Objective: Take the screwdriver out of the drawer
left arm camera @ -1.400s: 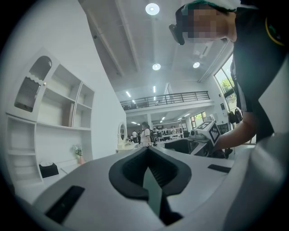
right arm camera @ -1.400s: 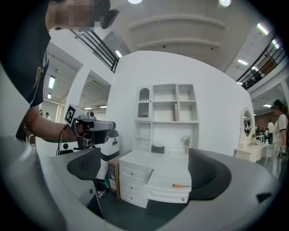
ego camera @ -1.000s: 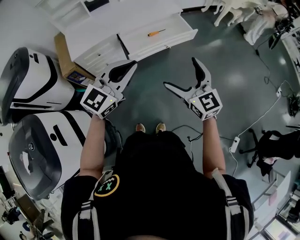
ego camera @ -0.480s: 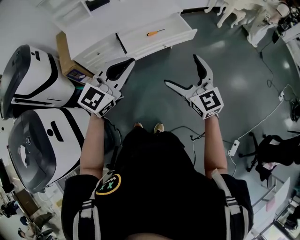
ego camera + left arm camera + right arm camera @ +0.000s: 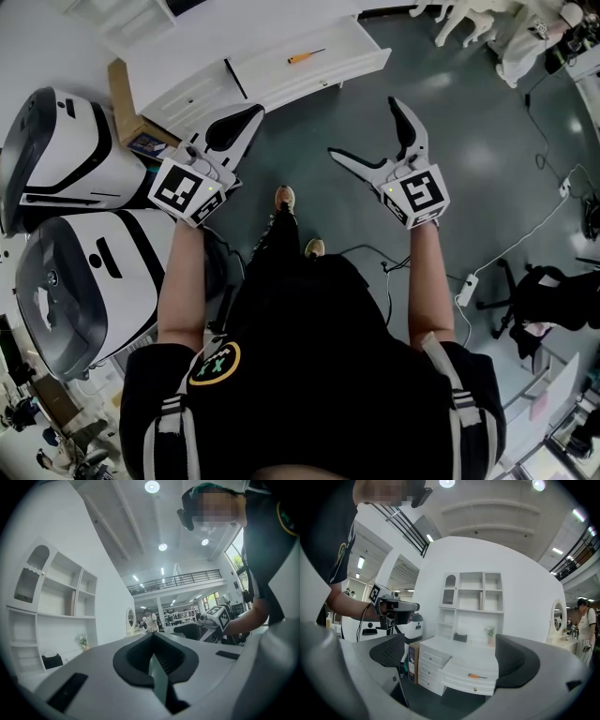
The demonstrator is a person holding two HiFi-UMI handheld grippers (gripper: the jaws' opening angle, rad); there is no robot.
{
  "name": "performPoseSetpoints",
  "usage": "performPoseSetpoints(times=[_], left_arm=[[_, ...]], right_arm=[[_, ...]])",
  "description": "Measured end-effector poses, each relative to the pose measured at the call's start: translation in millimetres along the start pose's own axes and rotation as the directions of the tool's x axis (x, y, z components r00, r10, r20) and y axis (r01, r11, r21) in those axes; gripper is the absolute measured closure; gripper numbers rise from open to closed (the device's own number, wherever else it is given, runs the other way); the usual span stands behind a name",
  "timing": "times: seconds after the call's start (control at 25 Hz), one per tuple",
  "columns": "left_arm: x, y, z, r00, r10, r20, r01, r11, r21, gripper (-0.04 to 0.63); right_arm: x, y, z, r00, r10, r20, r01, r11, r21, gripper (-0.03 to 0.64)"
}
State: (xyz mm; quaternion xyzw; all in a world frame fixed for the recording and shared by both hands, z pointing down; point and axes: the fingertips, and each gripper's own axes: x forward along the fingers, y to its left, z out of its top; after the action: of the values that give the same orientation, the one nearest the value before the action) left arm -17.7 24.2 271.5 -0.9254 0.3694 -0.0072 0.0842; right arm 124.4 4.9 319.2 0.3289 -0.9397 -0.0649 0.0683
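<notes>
An orange-handled screwdriver (image 5: pixel 306 56) lies in the pulled-out white drawer (image 5: pixel 352 64) of a low cabinet ahead of me. The right gripper view shows the same screwdriver (image 5: pixel 477 676) inside that drawer (image 5: pixel 465 683), framed between the jaws. My right gripper (image 5: pixel 367 132) is held in the air well short of the drawer, open with its jaws spread wide and nothing in them. My left gripper (image 5: pixel 246 119) hangs near the cabinet's left part; its jaws are pressed together and empty, and its own camera looks away from the drawer.
A white cabinet with drawers (image 5: pixel 192 92) and a shelf unit (image 5: pixel 471 603) stand ahead. A cardboard box (image 5: pixel 125 103) leans beside the cabinet. Two large white-and-black machines (image 5: pixel 66 164) sit to my left. Cables and a power strip (image 5: pixel 468 289) lie on the floor at right.
I have stepped forward: one foot is out in front and the cabinet and drawer sit nearer the top of the head view. Both grippers keep their states.
</notes>
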Motion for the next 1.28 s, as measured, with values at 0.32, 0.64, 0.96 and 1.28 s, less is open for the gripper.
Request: performPoseSetpoints(times=[0.32, 0.64, 0.96, 1.28], left_arm=[[25.3, 17.5, -8.1, 1.000, -0.011, 0.017, 0.011, 1.000, -0.008, 0.578], [53.0, 55.0, -16.8, 0.999, -0.029, 0.030, 0.029, 1.000, -0.002, 0.578], [79.6, 102.8, -42.7, 0.999, -0.036, 0.011, 0.036, 0.999, 0.014, 0.578], [110.5, 150.2, -60.4, 0.997, -0.071, 0.012, 0.071, 0.997, 0.000, 0.578]], right_arm=[[13.9, -24.4, -5.7, 1.000, -0.011, -0.004, 0.011, 1.000, -0.005, 0.031], [52.6, -54.9, -10.4, 1.000, -0.021, -0.007, 0.020, 1.000, -0.016, 0.032], [103.8, -84.6, -26.8, 0.999, -0.011, -0.034, 0.011, 1.000, -0.009, 0.032], [160.8, -118.1, -37.8, 0.998, -0.007, -0.056, 0.007, 1.000, -0.006, 0.032]])
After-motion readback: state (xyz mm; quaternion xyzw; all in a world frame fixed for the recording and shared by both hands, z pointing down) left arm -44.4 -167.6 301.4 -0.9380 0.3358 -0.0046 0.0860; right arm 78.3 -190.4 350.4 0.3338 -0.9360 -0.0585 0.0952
